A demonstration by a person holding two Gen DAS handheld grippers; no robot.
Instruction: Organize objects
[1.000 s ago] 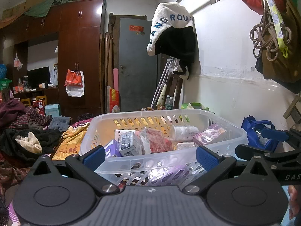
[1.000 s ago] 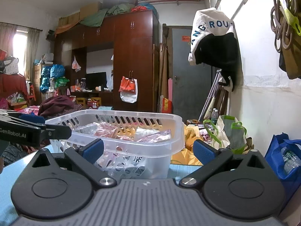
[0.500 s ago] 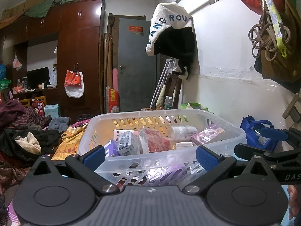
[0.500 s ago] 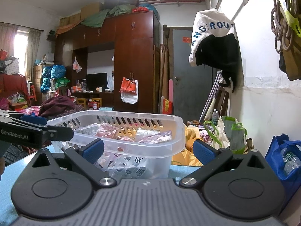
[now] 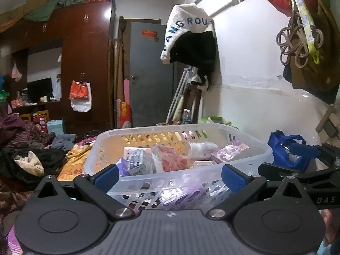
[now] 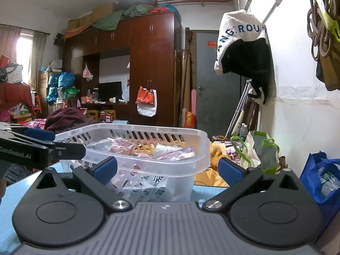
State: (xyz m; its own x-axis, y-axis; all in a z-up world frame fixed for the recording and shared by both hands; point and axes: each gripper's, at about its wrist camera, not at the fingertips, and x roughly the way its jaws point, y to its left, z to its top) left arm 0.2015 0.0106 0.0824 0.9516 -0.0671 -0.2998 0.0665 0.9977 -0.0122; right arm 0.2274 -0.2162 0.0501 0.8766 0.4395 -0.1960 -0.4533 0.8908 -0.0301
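A clear plastic slotted basket (image 5: 250, 146) stands on a light blue table (image 6: 210, 191), filled with several packets: a grey-white pack (image 5: 139, 161), a red packet (image 5: 173, 159), a purple pack (image 5: 229, 150). It also shows in the right wrist view (image 6: 197, 148). My left gripper (image 5: 169, 179) is open and empty, its blue pads at the basket's near wall. My right gripper (image 6: 167, 170) is open and empty, just short of the basket's right end. Each gripper shows at the edge of the other's view.
Clothes are piled at the left (image 5: 27, 159). A blue bag with bottles (image 6: 323, 176) and a green-handled bag (image 6: 259, 148) sit by the white wall on the right. A dark wardrobe (image 6: 153, 68) and grey door (image 5: 150, 74) stand behind.
Both views shifted very slightly; the left gripper dipped a little toward the basket. Nothing was taken hold of or let go.
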